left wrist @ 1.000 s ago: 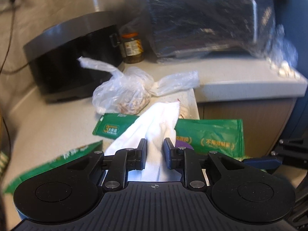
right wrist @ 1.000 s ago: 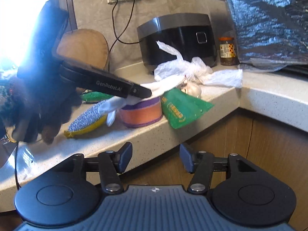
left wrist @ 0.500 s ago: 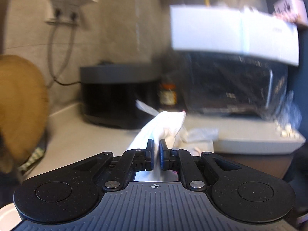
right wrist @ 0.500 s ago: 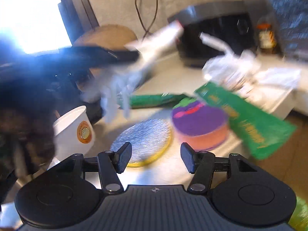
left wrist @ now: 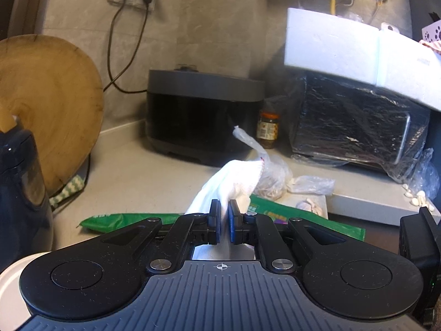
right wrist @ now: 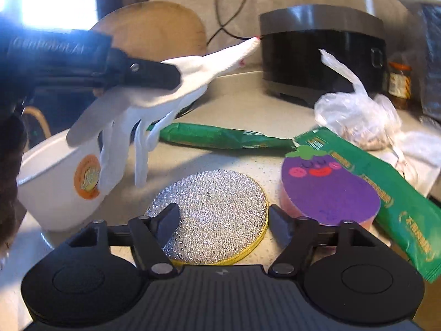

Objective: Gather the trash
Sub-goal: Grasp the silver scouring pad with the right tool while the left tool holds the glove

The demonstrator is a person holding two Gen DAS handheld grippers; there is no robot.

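Note:
My left gripper (left wrist: 224, 215) is shut on a white cloth glove (left wrist: 233, 182) and holds it in the air over the counter. In the right wrist view the glove (right wrist: 154, 102) hangs from the left gripper (right wrist: 165, 75), fingers dangling above a white paper cup (right wrist: 59, 182). My right gripper (right wrist: 223, 218) is open and empty, just above a round silver scouring pad (right wrist: 212, 207). A purple eggplant sponge (right wrist: 328, 190), two green wrappers (right wrist: 220, 138) (right wrist: 386, 193) and a clear plastic bag (right wrist: 355, 115) lie on the counter.
A black rice cooker (left wrist: 201, 110), a sauce jar (left wrist: 267, 129) and a plastic-wrapped oven (left wrist: 358, 127) stand at the back. A round wooden board (left wrist: 46, 104) leans on the left wall. Garlic cloves (left wrist: 416, 195) lie at the right. The counter edge (left wrist: 380, 212) steps down at right.
My left gripper closed on the glove and lifted it off the counter, up and left over the cup. My right gripper moved in over the scouring pad and stayed open.

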